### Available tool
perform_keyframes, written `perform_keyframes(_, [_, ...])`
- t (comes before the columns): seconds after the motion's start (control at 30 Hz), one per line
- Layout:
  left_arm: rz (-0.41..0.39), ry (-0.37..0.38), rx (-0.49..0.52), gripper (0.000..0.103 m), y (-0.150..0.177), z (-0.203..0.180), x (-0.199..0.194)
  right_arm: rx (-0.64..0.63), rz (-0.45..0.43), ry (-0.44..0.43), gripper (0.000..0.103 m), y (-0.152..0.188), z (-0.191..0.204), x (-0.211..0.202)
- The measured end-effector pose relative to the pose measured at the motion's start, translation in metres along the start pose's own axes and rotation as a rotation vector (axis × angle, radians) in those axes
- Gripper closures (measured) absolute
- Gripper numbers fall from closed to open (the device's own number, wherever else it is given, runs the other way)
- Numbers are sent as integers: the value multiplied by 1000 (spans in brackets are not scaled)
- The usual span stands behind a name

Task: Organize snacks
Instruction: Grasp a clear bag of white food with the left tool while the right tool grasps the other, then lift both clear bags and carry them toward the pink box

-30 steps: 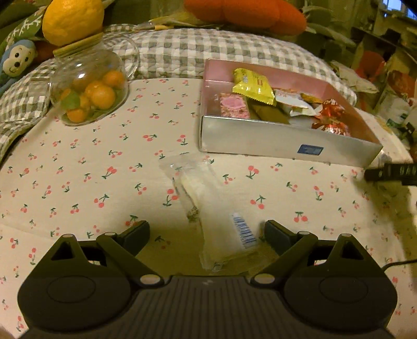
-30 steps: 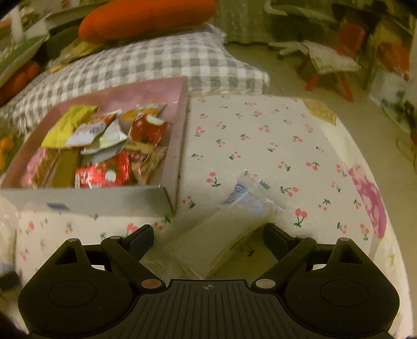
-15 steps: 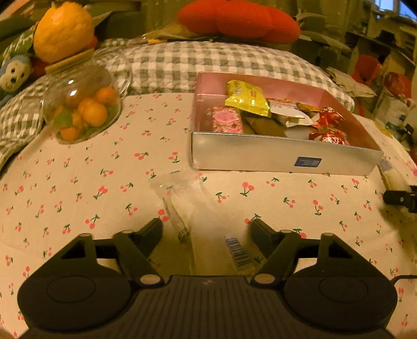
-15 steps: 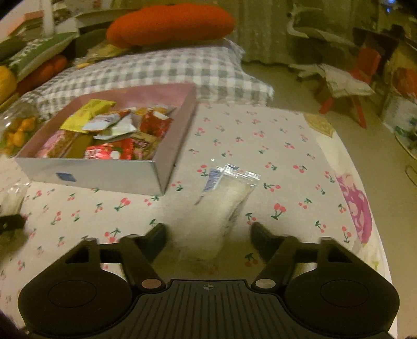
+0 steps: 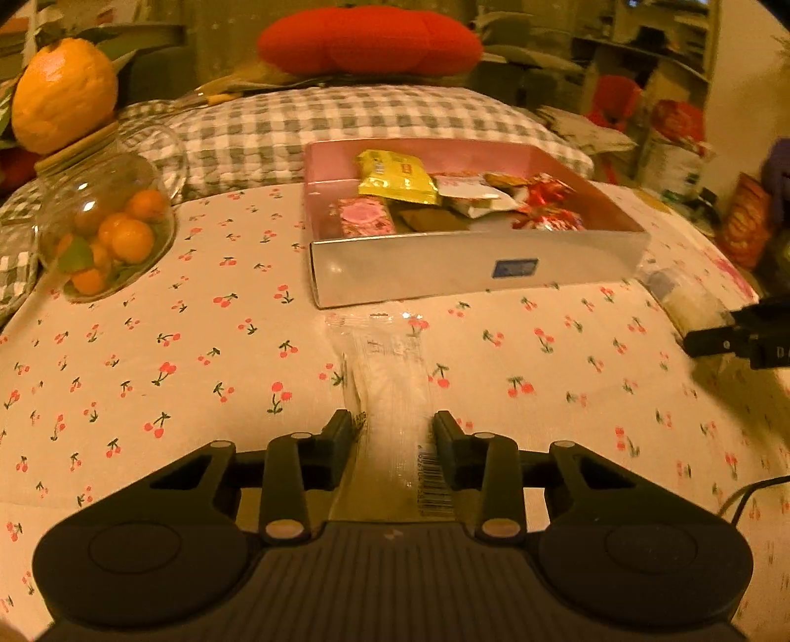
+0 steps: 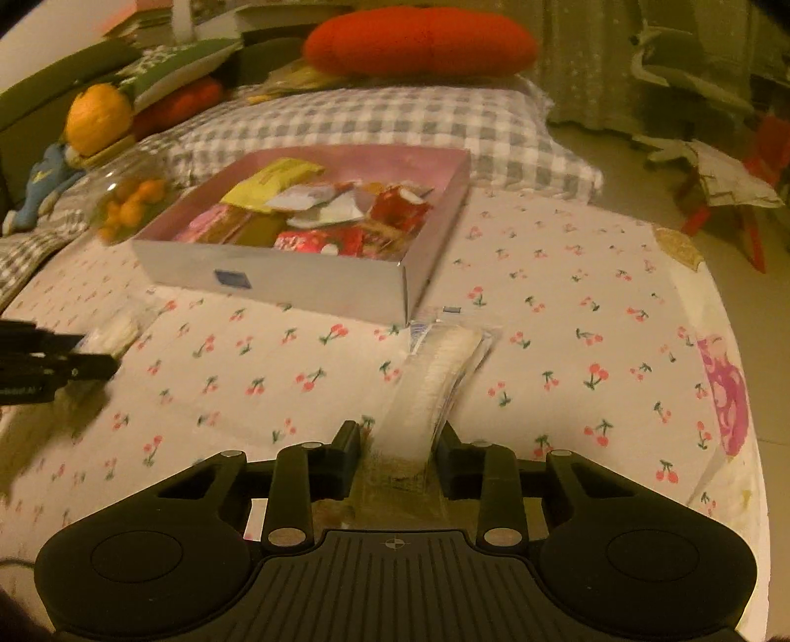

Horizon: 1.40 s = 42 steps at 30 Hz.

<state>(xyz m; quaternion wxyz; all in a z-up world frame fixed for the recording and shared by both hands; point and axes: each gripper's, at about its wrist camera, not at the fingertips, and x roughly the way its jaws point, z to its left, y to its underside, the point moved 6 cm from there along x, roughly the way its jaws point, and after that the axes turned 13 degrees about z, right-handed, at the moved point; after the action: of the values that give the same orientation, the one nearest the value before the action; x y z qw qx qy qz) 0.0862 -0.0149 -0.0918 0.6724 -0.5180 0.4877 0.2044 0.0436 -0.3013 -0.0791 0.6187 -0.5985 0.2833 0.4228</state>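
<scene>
A clear packet with a pale snack (image 5: pixel 390 385) lies on the cherry-print cloth, in front of the silver box (image 5: pixel 444 276) of wrapped snacks. My left gripper (image 5: pixel 395 429) has its jaws closing, and both pads touch the packet's near end. A second clear packet (image 6: pixel 434 375) lies by the box's (image 6: pixel 296 286) right corner. My right gripper (image 6: pixel 397 437) is closing its jaws on that packet's near end, which looks pinched narrow. Each gripper shows at the edge of the other view: the right gripper (image 5: pixel 716 341) and the left gripper (image 6: pixel 74 365).
A glass jar of small oranges (image 5: pixel 103 237) stands at the left with a large orange fruit (image 5: pixel 64 94) on its lid. A checked cushion (image 5: pixel 345 128) and a red cushion (image 5: pixel 370 39) lie behind the box. The table's right edge (image 6: pixel 740 395) drops to the floor.
Both grippers' jaws went from wide apart to close around their packets. Both wrists rolled, so each packet now lies straight between the fingers. The right gripper shifted sideways.
</scene>
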Motion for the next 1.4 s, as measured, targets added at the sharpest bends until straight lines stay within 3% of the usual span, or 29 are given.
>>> perform_keyframes(0.13, [-2, 10, 9, 64, 5, 3, -2, 17, 12, -15, 70, 4, -4, -4])
perform_keyframes(0.2, [4, 13, -2, 52, 5, 5, -2, 17, 22, -15, 70, 4, -4, -5])
perform_keyframes(0.27, [10, 8, -10, 37, 5, 4, -1, 18, 29, -11, 65, 4, -3, -5])
perform_keyframes(0.4, [21, -1, -14, 36, 2, 2, 2, 44, 30, -19, 45, 0, -2, -4])
perform_keyframes(0.63, [43, -11, -43, 41, -4, 1, 4, 69, 26, 44, 42, -11, 0, 7])
perform_keyframes(0.77, [46, -22, -40, 57, -6, 1, 4, 78, 9, 107, 44, -14, -6, 11])
perform_keyframes(0.83, [46, -24, -45, 66, -7, 2, 4, 82, 3, 113, 62, -14, -8, 10])
perform_keyframes(0.93, [49, -26, -48, 71, -8, 3, 3, 73, 1, 115, 79, -15, -8, 9])
perform_keyframes(1.4, [92, 91, -97, 82, -11, -2, -13, 194, 36, 64, 83, -12, -10, -7])
